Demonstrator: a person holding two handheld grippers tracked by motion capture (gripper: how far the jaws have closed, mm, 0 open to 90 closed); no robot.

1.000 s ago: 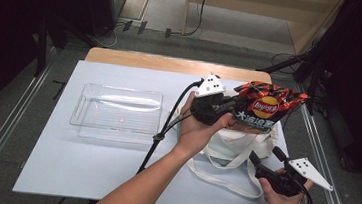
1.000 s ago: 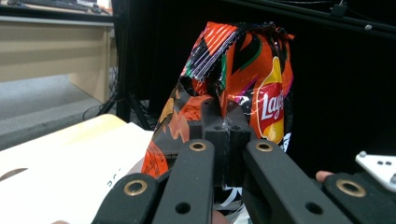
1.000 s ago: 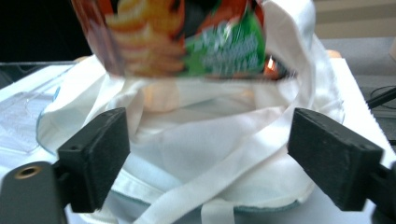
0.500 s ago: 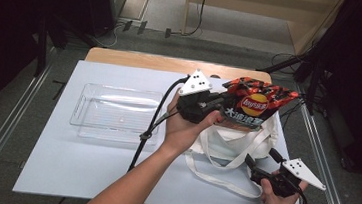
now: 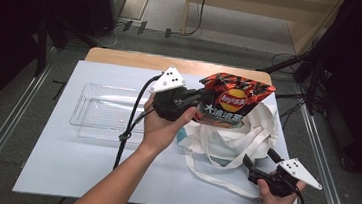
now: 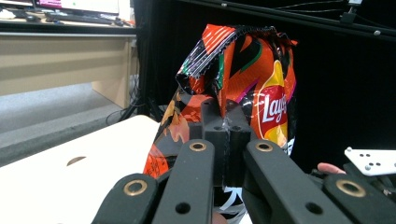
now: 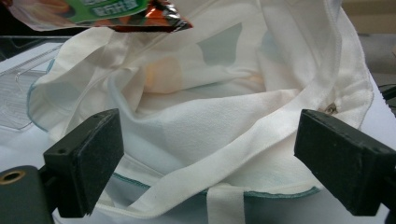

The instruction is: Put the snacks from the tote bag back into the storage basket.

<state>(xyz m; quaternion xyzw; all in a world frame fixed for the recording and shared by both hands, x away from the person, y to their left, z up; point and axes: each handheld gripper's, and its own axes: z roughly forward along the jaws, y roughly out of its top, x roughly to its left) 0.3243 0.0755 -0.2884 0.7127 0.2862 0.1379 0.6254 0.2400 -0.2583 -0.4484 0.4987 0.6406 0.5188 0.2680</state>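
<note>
The left gripper (image 5: 196,103) clamped the chip bag (image 5: 232,101) above the tote (image 5: 246,133); the right gripper's (image 5: 255,165) jaws stood open beside a strap.

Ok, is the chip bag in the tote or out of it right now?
Out. The left gripper holds the chip bag clamped in the air above the white tote bag.

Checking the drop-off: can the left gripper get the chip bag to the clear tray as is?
Probably yes: left gripper is shut on the chip bag, and the clear tray lies open beside it, nothing between.
</note>
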